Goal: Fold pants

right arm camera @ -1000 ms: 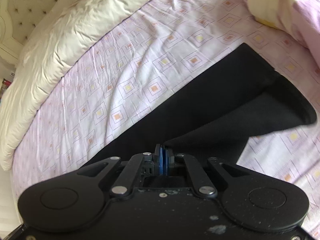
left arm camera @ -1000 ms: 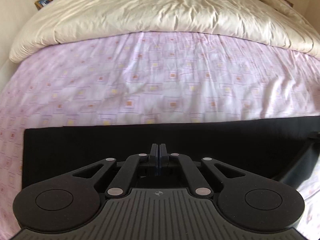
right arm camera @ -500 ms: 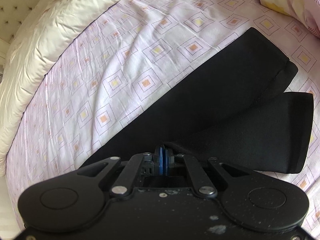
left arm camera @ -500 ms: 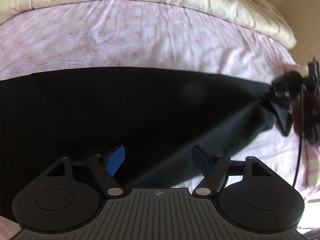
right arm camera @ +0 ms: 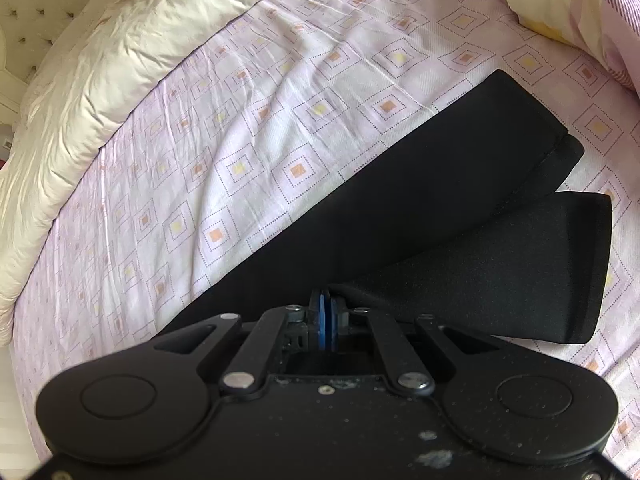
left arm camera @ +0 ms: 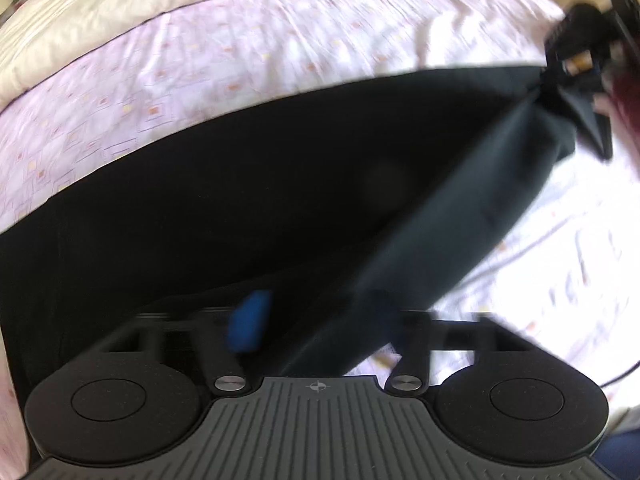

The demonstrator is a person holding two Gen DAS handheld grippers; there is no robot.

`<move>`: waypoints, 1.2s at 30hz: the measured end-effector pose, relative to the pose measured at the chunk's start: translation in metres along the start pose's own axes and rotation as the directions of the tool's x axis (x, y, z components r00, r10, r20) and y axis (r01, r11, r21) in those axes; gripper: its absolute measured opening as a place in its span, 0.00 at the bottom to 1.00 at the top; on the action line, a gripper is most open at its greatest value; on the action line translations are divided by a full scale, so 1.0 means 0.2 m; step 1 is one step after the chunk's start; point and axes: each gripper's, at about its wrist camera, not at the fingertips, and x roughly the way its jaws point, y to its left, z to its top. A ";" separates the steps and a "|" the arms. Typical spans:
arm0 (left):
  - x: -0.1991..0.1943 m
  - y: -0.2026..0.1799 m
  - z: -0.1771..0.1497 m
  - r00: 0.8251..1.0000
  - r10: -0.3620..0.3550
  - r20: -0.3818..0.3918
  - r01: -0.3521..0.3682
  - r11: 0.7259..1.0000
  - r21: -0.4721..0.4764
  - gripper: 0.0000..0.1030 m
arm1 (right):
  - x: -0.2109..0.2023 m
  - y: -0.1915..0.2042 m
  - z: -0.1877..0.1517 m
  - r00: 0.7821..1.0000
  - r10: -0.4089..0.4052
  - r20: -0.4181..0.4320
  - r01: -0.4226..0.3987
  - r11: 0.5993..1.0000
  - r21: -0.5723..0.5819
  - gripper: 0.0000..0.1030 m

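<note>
The pants lay on the bed's sheet, below the cream duvet. Only the right wrist view showed both legs: one lying flat, the other folded back beside it, both cuffs toward the striped pillow. There the right hand-held gripper was clamped tight on a fold of the pants. Only the left wrist view, blurred, showed that same gripper from outside, pinching a raised corner of the pants near the duvet. The left hand-held gripper had just been closing, its blue pads apart astride a ridge of the pants, not visibly pressing it.
</note>
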 end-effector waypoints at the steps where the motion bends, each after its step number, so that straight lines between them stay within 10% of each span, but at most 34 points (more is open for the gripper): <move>1: 0.02 -0.02 -0.01 1.000 0.013 -0.023 -0.012 0.999 0.032 0.11 | -0.01 -0.01 0.00 1.000 0.003 0.002 -0.003 1.000 0.002 0.05; 14: -0.07 0.20 0.43 0.994 0.045 0.095 -0.046 0.999 0.009 0.03 | -0.13 0.05 0.10 0.997 -0.020 0.075 0.019 1.000 0.005 0.05; 23: 0.45 0.22 0.62 0.993 0.077 -0.086 -0.072 0.995 0.065 0.04 | 0.15 0.10 0.18 0.997 -0.080 0.009 0.080 0.993 -0.092 0.12; 30: 0.46 0.27 0.64 0.994 0.048 -0.102 -0.047 0.999 0.012 0.03 | -0.09 -0.01 0.18 0.997 0.057 0.055 -0.052 0.995 -0.079 0.15; 36: 0.47 0.34 0.65 0.991 -0.013 -0.136 0.004 0.998 -0.061 0.03 | -0.30 -0.26 0.13 0.992 -0.038 0.123 0.044 0.998 -0.052 0.21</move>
